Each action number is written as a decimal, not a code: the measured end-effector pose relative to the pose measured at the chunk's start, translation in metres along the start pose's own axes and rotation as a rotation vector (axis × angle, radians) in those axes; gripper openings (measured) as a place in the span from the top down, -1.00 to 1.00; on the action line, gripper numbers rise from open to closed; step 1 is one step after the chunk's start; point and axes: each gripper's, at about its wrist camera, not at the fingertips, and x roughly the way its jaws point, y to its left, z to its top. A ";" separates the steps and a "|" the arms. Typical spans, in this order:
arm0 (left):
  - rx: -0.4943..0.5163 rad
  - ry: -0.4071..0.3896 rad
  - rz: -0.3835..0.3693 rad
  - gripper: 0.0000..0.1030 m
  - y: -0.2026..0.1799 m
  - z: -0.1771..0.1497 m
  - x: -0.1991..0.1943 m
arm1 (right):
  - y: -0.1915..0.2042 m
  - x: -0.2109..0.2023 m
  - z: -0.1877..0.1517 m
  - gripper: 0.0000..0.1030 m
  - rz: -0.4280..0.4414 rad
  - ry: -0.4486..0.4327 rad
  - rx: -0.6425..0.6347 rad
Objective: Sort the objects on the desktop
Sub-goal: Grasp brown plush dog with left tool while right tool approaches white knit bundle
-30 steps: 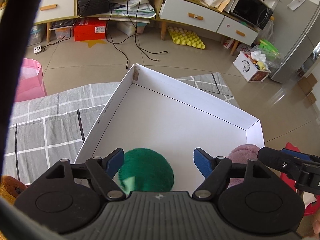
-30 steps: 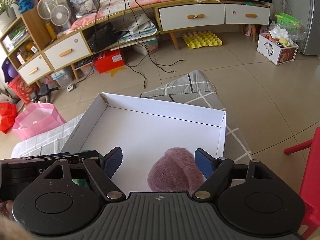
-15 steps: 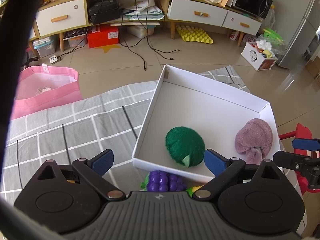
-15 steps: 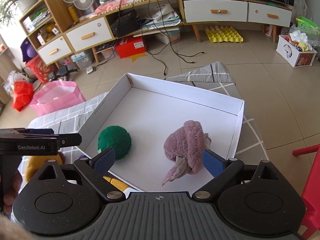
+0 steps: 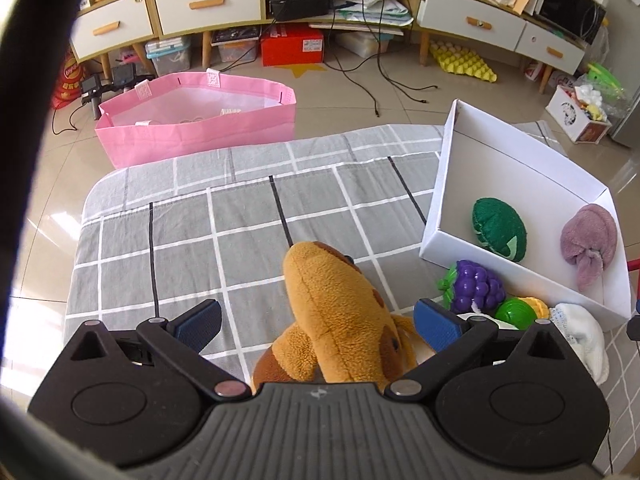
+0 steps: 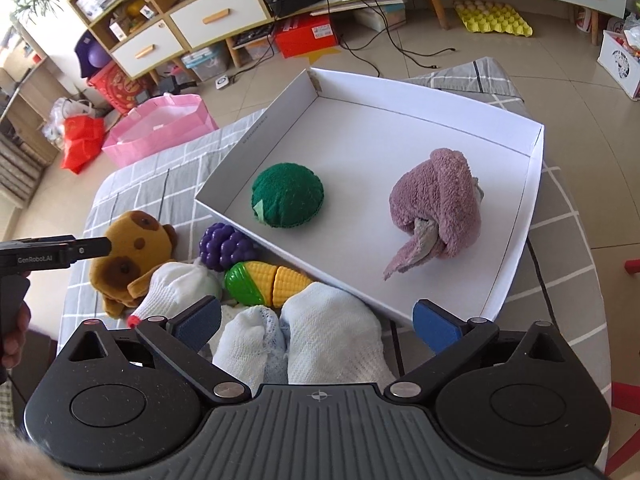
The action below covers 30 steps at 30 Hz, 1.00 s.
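Note:
A white box on the checked cloth holds a green plush ball and a mauve rolled towel; they also show in the left wrist view, ball and towel. My left gripper is open around a brown plush bear. My right gripper is open above pale blue-white socks. Toy grapes, a toy corn and a white glove lie in front of the box.
The table has a grey checked cloth. A pink bag stands on the floor beyond its far edge. Cabinets and cables lie further back. A red chair is at the right.
Both grippers have pulled back from the box, leaving the green ball and mauve towel inside. The left gripper has swung left to the brown bear; the right is now over the socks.

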 end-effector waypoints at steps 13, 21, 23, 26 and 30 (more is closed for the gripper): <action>-0.041 0.064 -0.038 -0.98 0.011 0.007 0.035 | 0.000 0.020 -0.008 -0.99 0.023 0.076 0.032; -0.072 0.113 -0.081 -0.98 0.010 0.012 0.058 | -0.010 0.028 -0.008 -0.99 0.009 0.091 0.052; -0.077 0.117 -0.098 -0.97 0.008 0.013 0.061 | -0.012 0.031 -0.008 -0.99 0.013 0.100 0.064; -0.079 0.126 -0.120 -0.89 0.003 0.014 0.065 | -0.015 0.038 -0.008 -0.99 0.018 0.116 0.083; -0.084 0.141 -0.153 -0.76 0.000 0.014 0.071 | -0.020 0.045 -0.008 -0.99 0.027 0.136 0.111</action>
